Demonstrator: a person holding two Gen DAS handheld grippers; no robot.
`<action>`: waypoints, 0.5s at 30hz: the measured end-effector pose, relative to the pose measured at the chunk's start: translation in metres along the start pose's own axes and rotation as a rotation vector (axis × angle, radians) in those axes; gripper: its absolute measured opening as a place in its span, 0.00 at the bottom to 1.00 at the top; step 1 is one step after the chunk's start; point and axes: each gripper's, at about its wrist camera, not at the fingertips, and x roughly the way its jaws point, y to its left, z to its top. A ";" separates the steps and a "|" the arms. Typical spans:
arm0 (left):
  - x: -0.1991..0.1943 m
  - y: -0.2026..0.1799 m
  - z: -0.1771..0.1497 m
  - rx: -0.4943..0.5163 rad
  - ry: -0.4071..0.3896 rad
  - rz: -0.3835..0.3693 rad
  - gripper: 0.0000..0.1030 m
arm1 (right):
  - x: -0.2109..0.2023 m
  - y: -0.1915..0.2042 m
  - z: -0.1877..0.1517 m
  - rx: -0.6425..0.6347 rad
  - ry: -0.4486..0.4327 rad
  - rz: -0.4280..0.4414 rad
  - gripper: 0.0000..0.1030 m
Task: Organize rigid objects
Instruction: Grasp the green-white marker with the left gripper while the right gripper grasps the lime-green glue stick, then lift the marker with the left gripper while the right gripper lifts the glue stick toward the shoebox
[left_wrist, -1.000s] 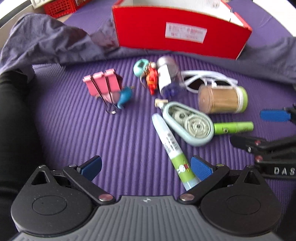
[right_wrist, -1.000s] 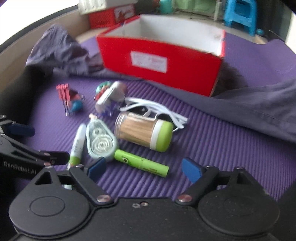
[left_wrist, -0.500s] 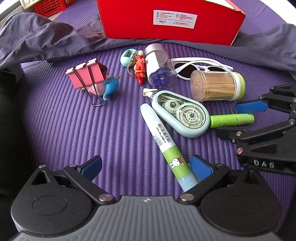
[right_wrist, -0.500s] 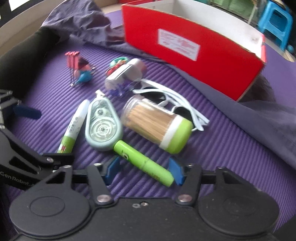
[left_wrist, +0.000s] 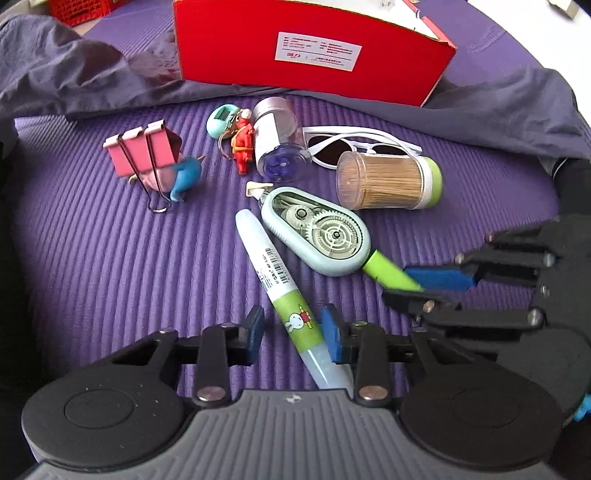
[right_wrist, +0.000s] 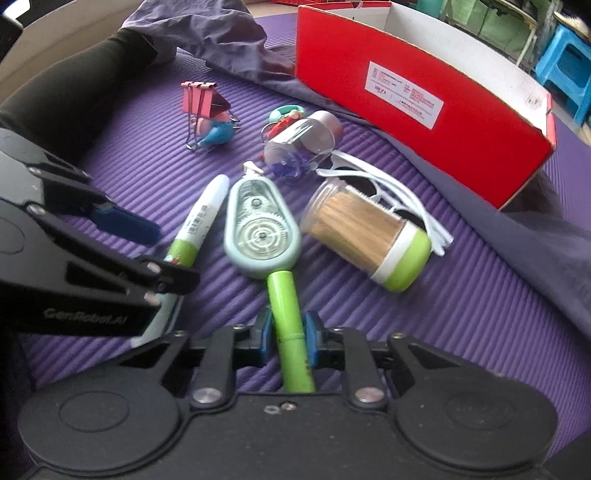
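Both claws just closed | right claw (right_wrist: 287, 338) clamps green marker (right_wrist: 286, 306) | left claw (left_wrist: 293, 328) straddles pen (left_wrist: 280, 291)

Bright, even daylight; soft shadows, sharp centre, fisheye-bent edges.

Both jaws just closing: left hand-held gripper (left_wrist: 293, 328), right hand-held gripper (right_wrist: 286, 334).

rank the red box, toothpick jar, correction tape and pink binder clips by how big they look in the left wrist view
1. red box, largest by far, though farthest away.
2. correction tape and toothpick jar: look about alike; the tape lies nearer the camera, so no firm ranking.
3. pink binder clips, smallest.
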 end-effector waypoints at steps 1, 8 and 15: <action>0.000 0.002 0.000 -0.011 0.001 -0.011 0.29 | -0.001 0.001 -0.001 0.015 0.001 0.008 0.16; -0.005 0.013 -0.001 -0.081 -0.009 -0.023 0.19 | -0.008 0.006 -0.007 0.163 -0.002 0.046 0.15; -0.022 0.018 0.001 -0.115 -0.051 -0.044 0.19 | -0.028 -0.003 -0.012 0.383 -0.052 0.123 0.15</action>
